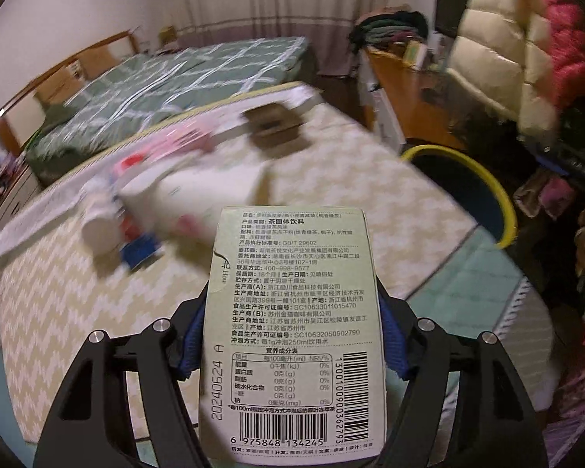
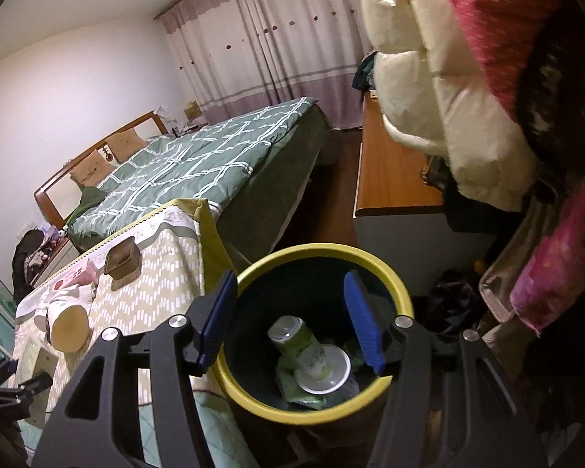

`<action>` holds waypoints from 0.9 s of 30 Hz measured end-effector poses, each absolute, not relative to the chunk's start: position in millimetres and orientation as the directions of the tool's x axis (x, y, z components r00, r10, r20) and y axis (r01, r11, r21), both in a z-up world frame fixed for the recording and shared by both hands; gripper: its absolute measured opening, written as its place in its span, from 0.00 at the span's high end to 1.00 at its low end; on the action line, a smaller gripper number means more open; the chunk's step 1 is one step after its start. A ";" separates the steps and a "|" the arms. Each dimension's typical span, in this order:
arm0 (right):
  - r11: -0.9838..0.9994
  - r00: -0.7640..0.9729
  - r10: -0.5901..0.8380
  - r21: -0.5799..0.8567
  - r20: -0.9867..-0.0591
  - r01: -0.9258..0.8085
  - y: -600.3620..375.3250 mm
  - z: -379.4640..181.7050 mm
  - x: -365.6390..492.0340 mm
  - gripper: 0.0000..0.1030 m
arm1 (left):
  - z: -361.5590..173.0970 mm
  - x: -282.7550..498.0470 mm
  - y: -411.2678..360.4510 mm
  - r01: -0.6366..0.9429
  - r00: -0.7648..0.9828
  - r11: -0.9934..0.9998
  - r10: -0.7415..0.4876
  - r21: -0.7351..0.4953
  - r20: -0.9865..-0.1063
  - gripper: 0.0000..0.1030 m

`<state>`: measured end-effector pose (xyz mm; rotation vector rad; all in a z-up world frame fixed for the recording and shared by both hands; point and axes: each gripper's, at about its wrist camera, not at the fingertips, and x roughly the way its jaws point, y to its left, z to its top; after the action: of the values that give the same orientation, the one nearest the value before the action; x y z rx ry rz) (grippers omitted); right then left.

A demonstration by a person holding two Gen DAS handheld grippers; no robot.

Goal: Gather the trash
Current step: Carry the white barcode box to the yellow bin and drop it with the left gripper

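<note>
My left gripper (image 1: 294, 335) is shut on a pale green tea box (image 1: 292, 335) with printed text and barcodes, held upright above the patterned table (image 1: 78, 312). Blurred trash lies beyond it: a white bottle (image 1: 191, 195), a white cup (image 1: 99, 234) and a brown tub (image 1: 274, 124). The yellow-rimmed bin (image 1: 483, 191) stands to the right. My right gripper (image 2: 292, 312) is open and empty right above the bin (image 2: 393, 284), which holds a green can (image 2: 300, 345), a white lid and wrappers.
A green-quilted bed (image 2: 198, 163) lies behind the table. A wooden desk (image 2: 389, 179) stands at the right, with a cream puffer jacket (image 2: 440, 89) and pink clothes hanging close over the bin. A paper cup (image 2: 68, 325) lies on the table.
</note>
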<state>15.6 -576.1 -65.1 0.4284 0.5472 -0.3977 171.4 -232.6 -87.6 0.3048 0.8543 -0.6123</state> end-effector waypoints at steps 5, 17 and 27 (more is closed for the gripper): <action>0.826 0.784 -0.267 0.286 -0.561 0.486 -584.0 -66.5 -10.6 0.47 | -74.8 164.6 -291.2 0.700 0.469 0.714 -0.438 0.020 -0.767 0.32; 0.790 0.742 -0.324 0.263 -0.587 0.553 -610.6 -80.9 -58.3 0.47 | -72.9 147.0 -446.8 0.835 0.361 0.550 -0.530 0.013 -0.767 0.32; 0.752 0.728 -0.370 0.274 -0.577 0.600 -633.6 -79.7 -86.8 0.47 | -100.5 138.0 -534.1 0.873 0.306 0.487 -0.514 0.022 -0.801 0.31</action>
<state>-86.8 -633.6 -79.7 0.4698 0.5222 -0.5564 138.0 -534.1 -100.5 0.5100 0.8267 -0.9719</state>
